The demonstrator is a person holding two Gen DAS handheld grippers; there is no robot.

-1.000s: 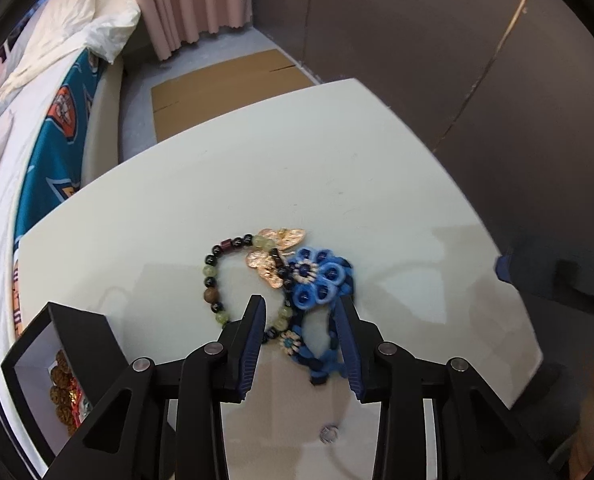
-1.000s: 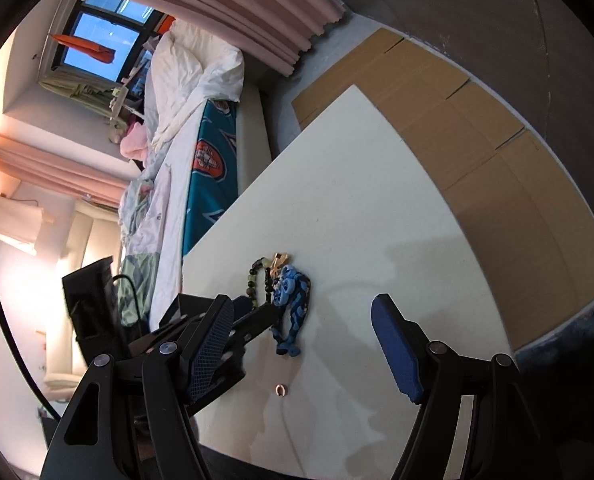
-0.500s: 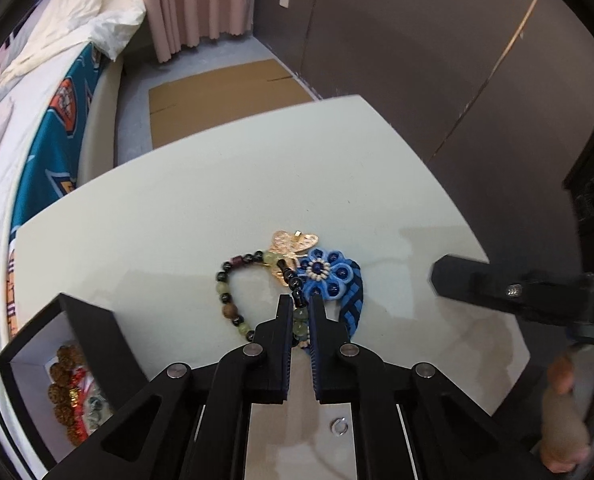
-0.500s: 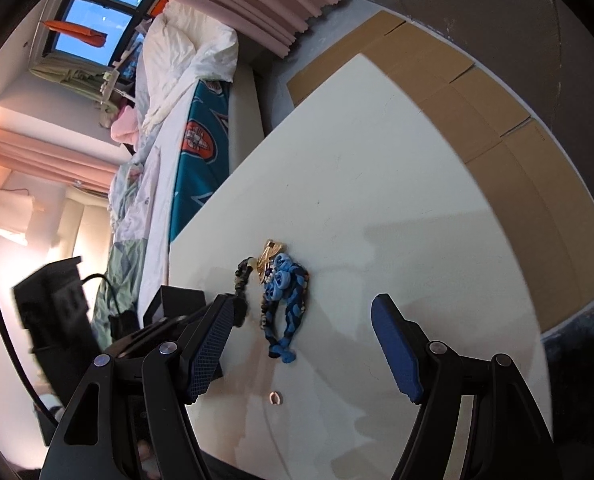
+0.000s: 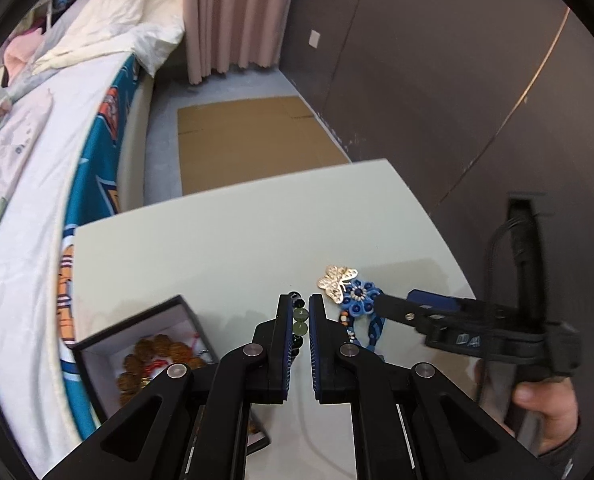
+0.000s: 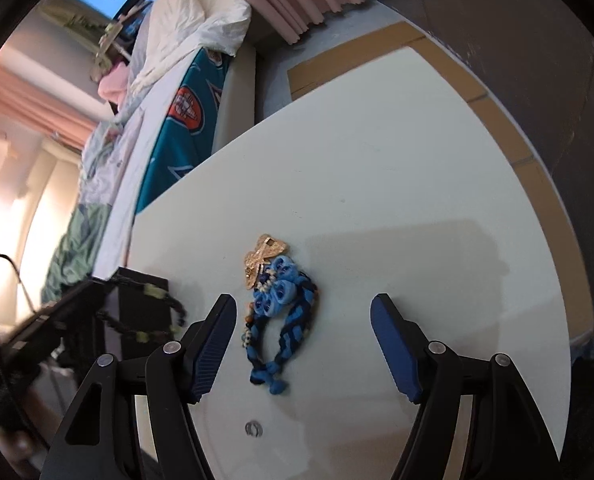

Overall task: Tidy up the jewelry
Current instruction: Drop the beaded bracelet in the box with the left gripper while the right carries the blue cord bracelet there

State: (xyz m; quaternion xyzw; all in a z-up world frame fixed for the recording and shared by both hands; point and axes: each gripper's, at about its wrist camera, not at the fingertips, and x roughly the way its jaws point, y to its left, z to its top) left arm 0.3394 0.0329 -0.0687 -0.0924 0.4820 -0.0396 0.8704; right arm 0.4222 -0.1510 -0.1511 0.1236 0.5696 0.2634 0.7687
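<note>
My left gripper [image 5: 300,306] is shut on a beaded bracelet [image 5: 300,322] of green and dark beads, lifted off the white table [image 5: 233,248]; it hangs blurred in the right wrist view [image 6: 153,316]. A black jewelry box [image 5: 145,344] with brown beads inside lies left of it. A blue braided flower bracelet [image 6: 283,312] and a gold butterfly brooch [image 6: 263,258] lie on the table. My right gripper [image 6: 303,344] is open above the blue bracelet, also seen in the left wrist view [image 5: 381,300].
A small silver ring [image 6: 253,428] lies on the table near me. A bed [image 5: 37,128] runs along the table's left side. Cardboard sheets [image 5: 249,140] cover the floor beyond. A dark wall [image 5: 457,80] stands to the right.
My left gripper closed on the beaded bracelet, lifted it and carried it left toward the box. My right gripper moved in over the blue bracelet.
</note>
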